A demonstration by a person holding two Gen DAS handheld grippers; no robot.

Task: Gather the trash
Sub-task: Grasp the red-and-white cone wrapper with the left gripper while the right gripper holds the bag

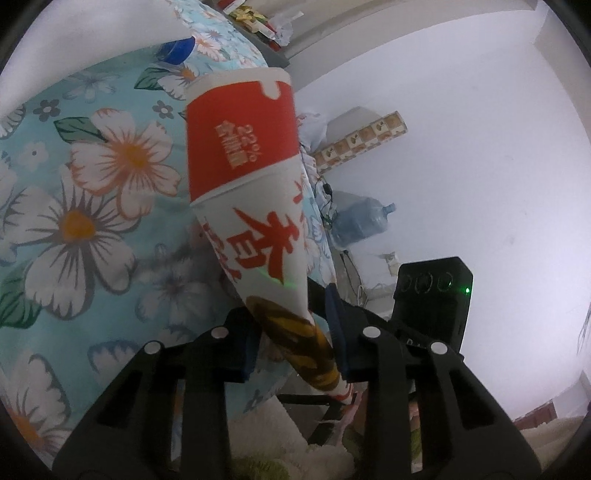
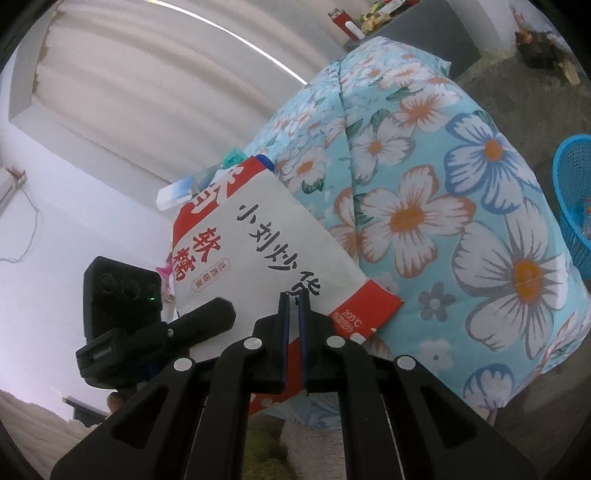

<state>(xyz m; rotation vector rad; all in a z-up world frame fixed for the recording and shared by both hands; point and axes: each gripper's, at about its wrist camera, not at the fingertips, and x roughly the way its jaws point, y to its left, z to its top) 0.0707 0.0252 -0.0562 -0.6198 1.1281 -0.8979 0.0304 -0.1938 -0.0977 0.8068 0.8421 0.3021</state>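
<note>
A red-and-white paper snack bag with printed characters stands up over the flowered bed. Its crumpled narrow end sits pinched between the blue pads of my left gripper. In the right wrist view the same kind of bag shows its white side with black writing. My right gripper is shut on its lower edge, pads nearly together. A black finger of the other gripper reaches the bag's lower left side.
A turquoise quilt with big flowers covers the bed. A blue mesh basket stands at the right edge on the floor. A water jug stands by the white wall. A cluttered shelf is behind the bed.
</note>
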